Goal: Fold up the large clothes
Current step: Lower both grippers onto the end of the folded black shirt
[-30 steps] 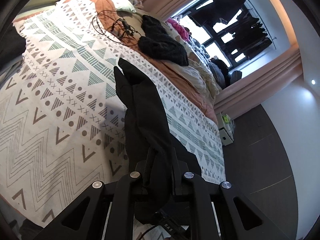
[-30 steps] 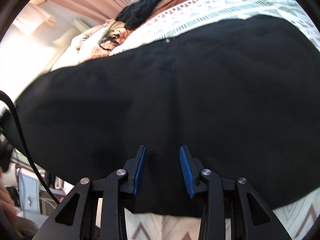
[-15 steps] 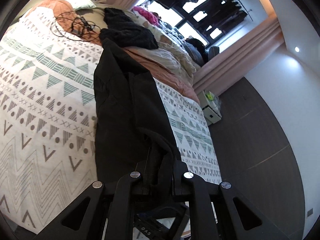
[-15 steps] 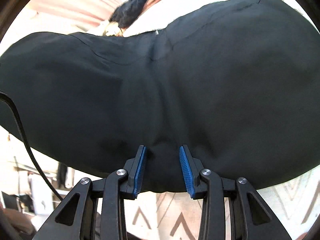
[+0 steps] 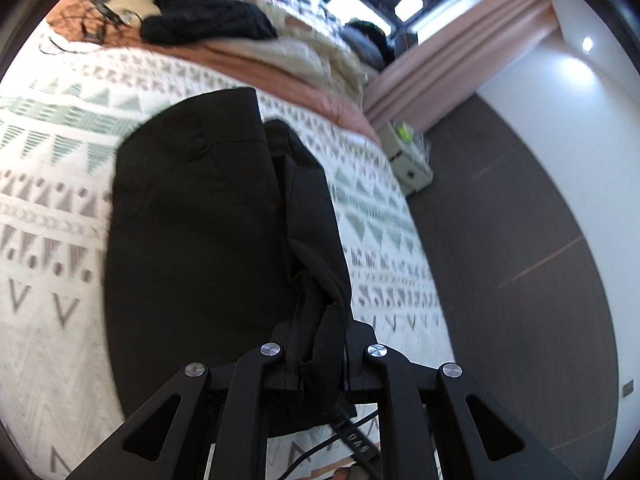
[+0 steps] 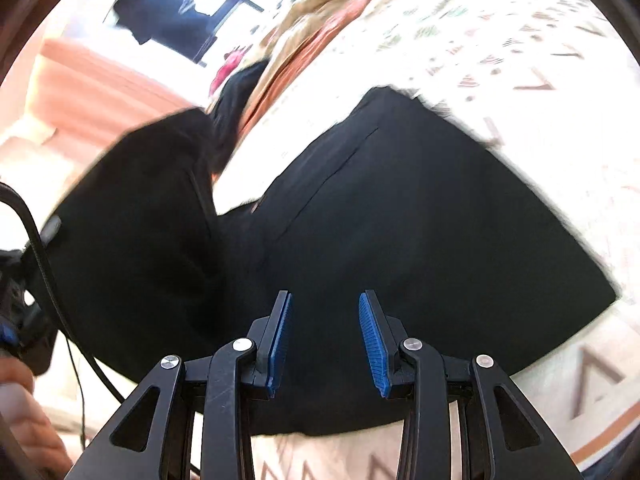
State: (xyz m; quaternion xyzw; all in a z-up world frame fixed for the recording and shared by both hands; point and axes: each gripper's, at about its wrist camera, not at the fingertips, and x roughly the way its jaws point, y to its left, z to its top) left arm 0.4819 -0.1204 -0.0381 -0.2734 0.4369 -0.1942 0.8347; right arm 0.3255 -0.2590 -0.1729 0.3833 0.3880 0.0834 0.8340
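Black garment [image 5: 192, 216] lies on the patterned bedspread [image 5: 52, 184], near the bed edge w/ dark floor [image 5: 500, 240] just beside. Left gripper [image 5: 318, 354] is clenched on a bunched fold of the garment; fabric is pinched between the fingers and a ridge of cloth runs from there up across the flat part. Right gripper [image 6: 324, 332] is released: blue pads [image 6: 370, 334] stand apart w/ nothing between them, hovering over the broad black panel [image 6: 400, 240] spread on the bed. Can't tell if the pads touch the cloth or sit just above it. Progress, judging from how it lies: garment looks partly folded, one layer seems already doubled over (a seam and a straight edge show on top in left wrist view), but a section at the left side of right wrist view is raised off the bed, not laid down. So prob. mid-fold; left to do: lay the held part flat, square the edges, maybe another fold across. Other clothes [image 5: 208, 16] are piled at the far side of the bed, apart from this one, apparently not yet folded.
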